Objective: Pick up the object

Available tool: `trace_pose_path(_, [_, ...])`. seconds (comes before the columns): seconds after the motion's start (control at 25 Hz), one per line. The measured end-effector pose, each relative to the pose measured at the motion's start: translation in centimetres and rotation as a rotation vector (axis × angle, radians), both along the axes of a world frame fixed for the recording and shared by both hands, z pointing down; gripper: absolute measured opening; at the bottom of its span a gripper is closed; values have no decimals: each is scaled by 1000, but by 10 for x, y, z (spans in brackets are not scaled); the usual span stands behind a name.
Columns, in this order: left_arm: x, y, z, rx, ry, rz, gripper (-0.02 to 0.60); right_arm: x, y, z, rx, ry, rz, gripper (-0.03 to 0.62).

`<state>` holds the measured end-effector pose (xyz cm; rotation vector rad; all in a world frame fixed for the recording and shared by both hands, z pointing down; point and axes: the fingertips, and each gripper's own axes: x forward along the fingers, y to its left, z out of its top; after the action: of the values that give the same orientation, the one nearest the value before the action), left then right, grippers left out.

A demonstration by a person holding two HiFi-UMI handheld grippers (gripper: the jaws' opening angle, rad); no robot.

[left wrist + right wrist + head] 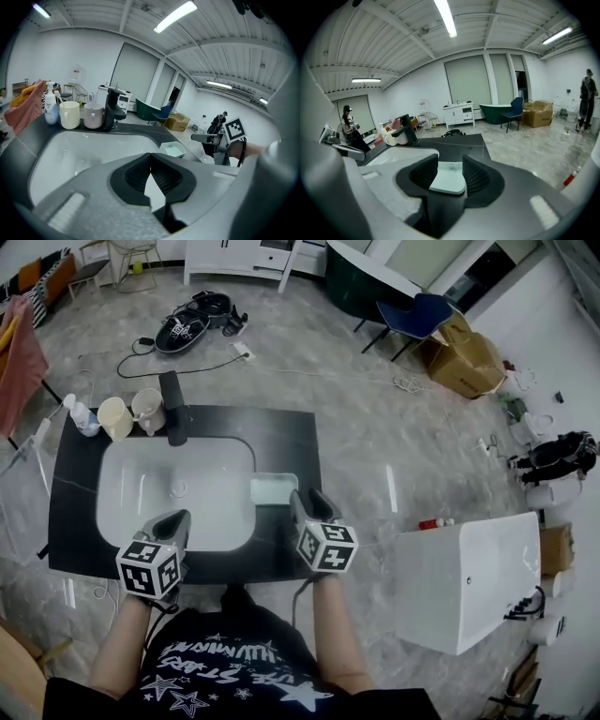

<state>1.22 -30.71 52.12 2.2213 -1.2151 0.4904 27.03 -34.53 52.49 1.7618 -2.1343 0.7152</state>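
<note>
A small pale rectangular dish [274, 488] lies on the black counter [286, 442], just right of the white sink basin [141, 479]. My right gripper [310, 499] stands open at the dish's near right corner. In the right gripper view the dish [449, 177] shows in the gap between the two pads of that gripper [450, 164], apart from both. My left gripper [174, 522] hovers over the basin's front rim. Its pads meet at the tips with nothing between them [150, 157]. The dish [172, 149] also shows ahead and to the right in the left gripper view.
A black faucet [173, 409] stands behind the basin, with two cups [115, 416] [148, 409] and a bottle [81, 416] to its left. A white box-shaped unit [464, 582] stands on the floor at the right. A pink cloth [19, 357] hangs at far left.
</note>
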Motion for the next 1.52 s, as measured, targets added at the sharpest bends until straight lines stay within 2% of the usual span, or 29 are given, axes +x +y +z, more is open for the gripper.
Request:
trace_pose_path(0.24, [9,-11,10,-28,-9,-26,8,0,-22,32,-109,40,-59,168])
trace_pose_path(0.36, [11,-15,16,-40,-13,-41,8,0,-29,48,-158,58,-76,147])
trace_pose_path(0.6, [11,-20,23,-61,-19,-73,8,4,-37,70,-229,80,-83,121])
trace_pose_path(0.8, [13,-17,26,-70,-19,-66,8,3,-38,86,-288,86,-90,118])
trace_pose_path(0.92, [11,-15,28,-80,-21,-66,8,5,-39,93,-320,109,-75,95])
trace_pose_path(1.24, [-3,-11,24,-71,-31,-56,8,10,-43,94,-341,173,-17,16])
trace_pose_path(1.52, [-24,1,16,-56,-13,-50,8,-3,-38,68,-288,152,40,12])
